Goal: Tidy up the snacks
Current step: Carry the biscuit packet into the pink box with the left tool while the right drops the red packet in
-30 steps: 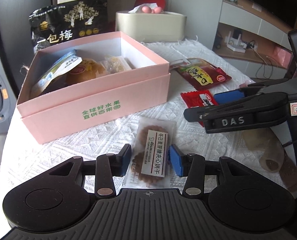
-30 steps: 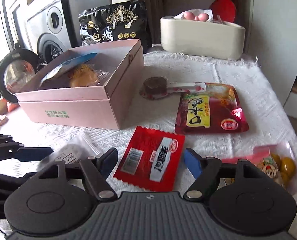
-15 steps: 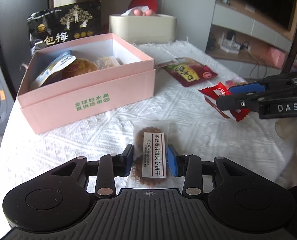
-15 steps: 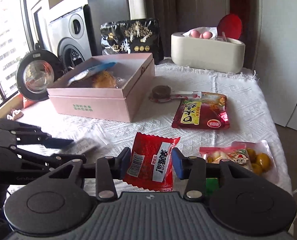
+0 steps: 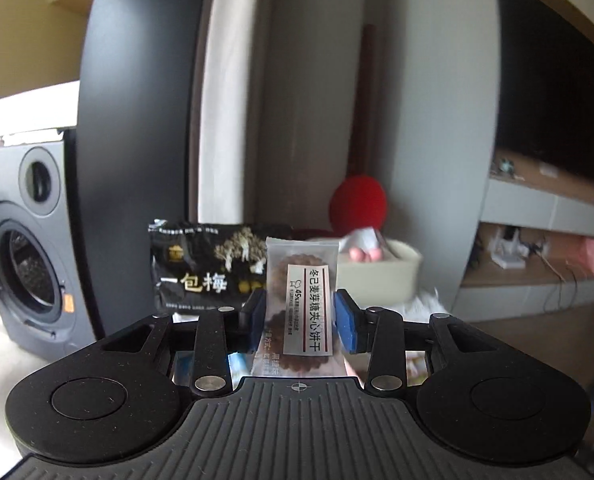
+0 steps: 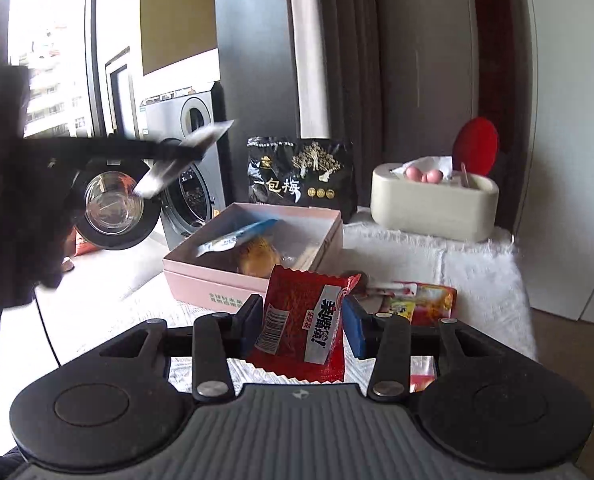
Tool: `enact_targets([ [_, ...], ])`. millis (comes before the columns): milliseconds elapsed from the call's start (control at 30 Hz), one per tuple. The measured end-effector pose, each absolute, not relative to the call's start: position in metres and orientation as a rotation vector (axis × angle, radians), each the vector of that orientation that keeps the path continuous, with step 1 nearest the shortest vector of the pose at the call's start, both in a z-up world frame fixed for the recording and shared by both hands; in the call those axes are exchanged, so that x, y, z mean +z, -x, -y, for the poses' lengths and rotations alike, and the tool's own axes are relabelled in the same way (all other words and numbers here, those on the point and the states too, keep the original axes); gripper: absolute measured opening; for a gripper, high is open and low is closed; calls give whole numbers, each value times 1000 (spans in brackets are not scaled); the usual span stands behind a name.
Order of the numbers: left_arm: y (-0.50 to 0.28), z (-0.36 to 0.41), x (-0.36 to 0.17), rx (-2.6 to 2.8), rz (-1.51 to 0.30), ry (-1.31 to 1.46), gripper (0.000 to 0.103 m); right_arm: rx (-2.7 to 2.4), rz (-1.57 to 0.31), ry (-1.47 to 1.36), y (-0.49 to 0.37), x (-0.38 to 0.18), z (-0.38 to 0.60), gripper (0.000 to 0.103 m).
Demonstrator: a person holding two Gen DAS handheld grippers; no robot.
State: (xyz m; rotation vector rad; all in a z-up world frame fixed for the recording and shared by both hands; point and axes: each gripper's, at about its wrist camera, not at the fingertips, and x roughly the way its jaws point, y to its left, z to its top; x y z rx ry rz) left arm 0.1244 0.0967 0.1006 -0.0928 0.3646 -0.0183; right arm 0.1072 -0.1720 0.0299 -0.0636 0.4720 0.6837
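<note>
My left gripper is shut on a clear cookie packet with a white label and holds it high in the air. It also shows blurred in the right wrist view, raised at the left. My right gripper is shut on a red snack packet, lifted above the table in front of the open pink box. The box holds a bun and several wrapped snacks.
A black plum bag stands behind the box; it also shows in the left wrist view. A cream tissue holder sits back right. A red-and-yellow packet lies on the white cloth. A washing machine stands at the left.
Both grippers have risen from the table with their packets. The left one lifted much higher and tilted up, so the table dropped out of its view.
</note>
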Motion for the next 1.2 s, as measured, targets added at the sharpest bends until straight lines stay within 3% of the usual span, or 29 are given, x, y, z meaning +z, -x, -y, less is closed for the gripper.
enact_targets([
  [167, -185, -91, 80, 49, -539, 83, 47, 676, -463, 86, -108, 33, 165, 42],
  [500, -195, -100, 48, 52, -615, 61, 47, 667, -480, 106, -117, 29, 155, 42],
  [733, -221, -128, 1, -56, -827, 264, 46, 673, -475, 124, -130, 40, 138, 42],
  [767, -219, -130, -5, -60, -821, 272, 42, 677, -473, 128, -133, 43, 134, 42],
  [967, -190, -171, 0, -62, -623, 501, 41, 700, -498, 120, -166, 63, 106, 43],
  [1133, -158, -179, 1, 29, -615, 438, 41, 711, -518, 82, -212, 85, 69, 43],
  [1200, -144, -174, -3, -5, -614, 427, 41, 707, -461, 59, -231, 92, 52, 56],
])
